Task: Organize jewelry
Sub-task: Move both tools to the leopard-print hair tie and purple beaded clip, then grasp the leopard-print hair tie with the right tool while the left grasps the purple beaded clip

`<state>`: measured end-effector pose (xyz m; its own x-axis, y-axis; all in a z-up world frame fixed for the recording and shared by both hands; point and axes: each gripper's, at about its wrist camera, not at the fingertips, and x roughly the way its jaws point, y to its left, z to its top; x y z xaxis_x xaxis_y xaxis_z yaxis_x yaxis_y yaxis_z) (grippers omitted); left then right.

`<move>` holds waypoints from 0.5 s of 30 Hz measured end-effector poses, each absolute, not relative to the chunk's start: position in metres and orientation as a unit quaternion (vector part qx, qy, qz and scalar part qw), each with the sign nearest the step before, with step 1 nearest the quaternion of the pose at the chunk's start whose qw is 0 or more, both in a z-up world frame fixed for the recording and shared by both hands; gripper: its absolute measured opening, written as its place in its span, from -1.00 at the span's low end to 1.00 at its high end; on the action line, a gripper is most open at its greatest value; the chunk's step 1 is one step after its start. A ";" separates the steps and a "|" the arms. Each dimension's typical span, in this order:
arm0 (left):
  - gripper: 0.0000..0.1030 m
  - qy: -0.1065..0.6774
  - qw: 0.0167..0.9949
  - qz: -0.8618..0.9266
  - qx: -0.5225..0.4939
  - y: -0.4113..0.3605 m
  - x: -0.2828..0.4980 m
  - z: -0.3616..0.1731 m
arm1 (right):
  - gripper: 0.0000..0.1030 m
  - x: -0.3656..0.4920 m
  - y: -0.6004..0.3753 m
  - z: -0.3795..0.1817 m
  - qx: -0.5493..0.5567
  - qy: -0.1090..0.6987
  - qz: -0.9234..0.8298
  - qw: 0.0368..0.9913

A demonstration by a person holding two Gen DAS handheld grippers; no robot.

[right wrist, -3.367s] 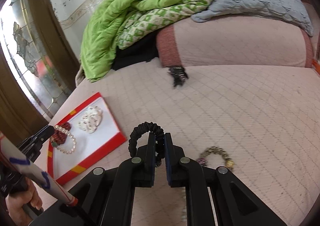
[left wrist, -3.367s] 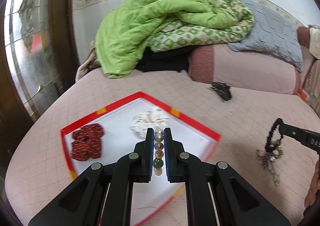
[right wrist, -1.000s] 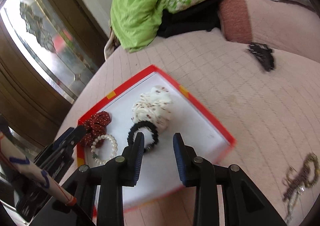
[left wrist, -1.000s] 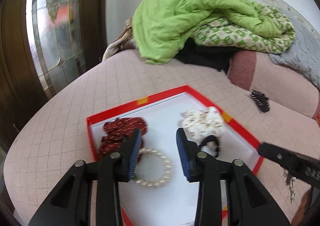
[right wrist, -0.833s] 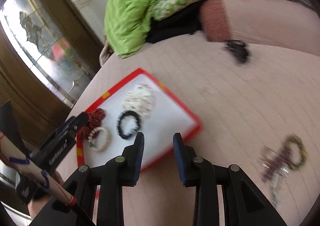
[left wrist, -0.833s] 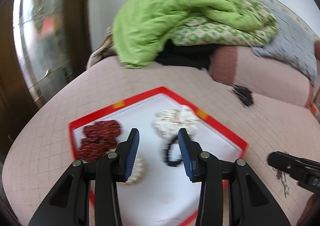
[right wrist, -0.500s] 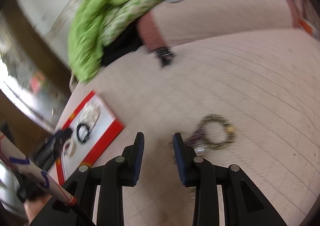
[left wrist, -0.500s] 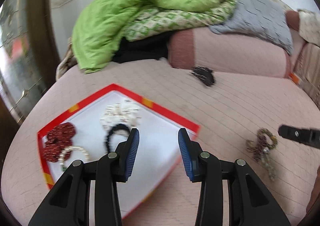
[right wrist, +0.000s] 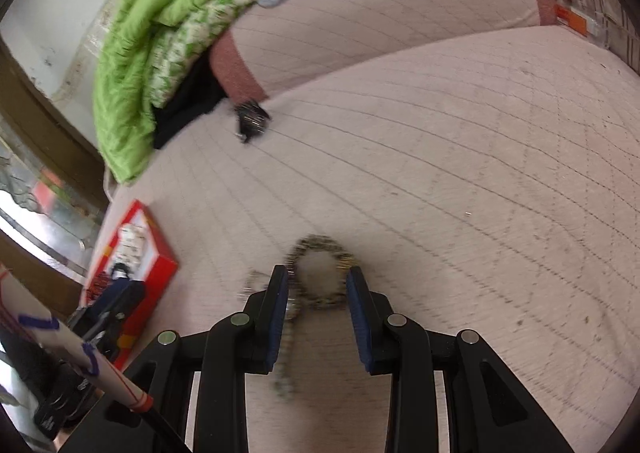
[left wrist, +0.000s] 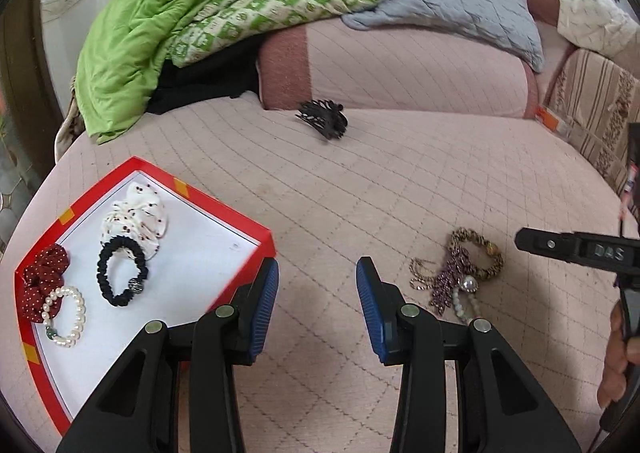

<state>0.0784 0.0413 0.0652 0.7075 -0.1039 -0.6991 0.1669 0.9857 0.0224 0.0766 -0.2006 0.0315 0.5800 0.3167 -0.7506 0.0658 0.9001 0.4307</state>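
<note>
A red tray (left wrist: 256,231) with a white floor holds a white scrunchie (left wrist: 136,219), a black hair tie (left wrist: 120,271), a red scrunchie (left wrist: 42,279) and a pearl bracelet (left wrist: 66,317). My left gripper (left wrist: 316,269) is open and empty over the pink quilt, just right of the tray's corner. A tangle of jewelry (left wrist: 456,273), a gold bracelet with a purple chain and pearls, lies on the quilt to its right. In the right wrist view the gold bracelet (right wrist: 320,245) lies blurred between the tips of my open right gripper (right wrist: 317,277); the pads stand beside it.
A black hair claw (left wrist: 322,119) lies farther back on the quilt, below a pink bolster (left wrist: 400,69). A green duvet (left wrist: 180,5) and a grey pillow (left wrist: 460,1) are piled behind. A person's hand (left wrist: 618,357) holds the right gripper's handle at the right edge.
Both grippers have swung right, away from the tray. The pearl bracelet and black hair tie, held earlier, now lie in the tray. The right gripper has come over the jewelry tangle.
</note>
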 end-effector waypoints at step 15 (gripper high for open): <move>-0.24 0.390 0.914 -0.108 0.030 0.036 0.083 0.060 | -0.73 0.106 -0.182 0.013 0.105 0.468 0.031 0.877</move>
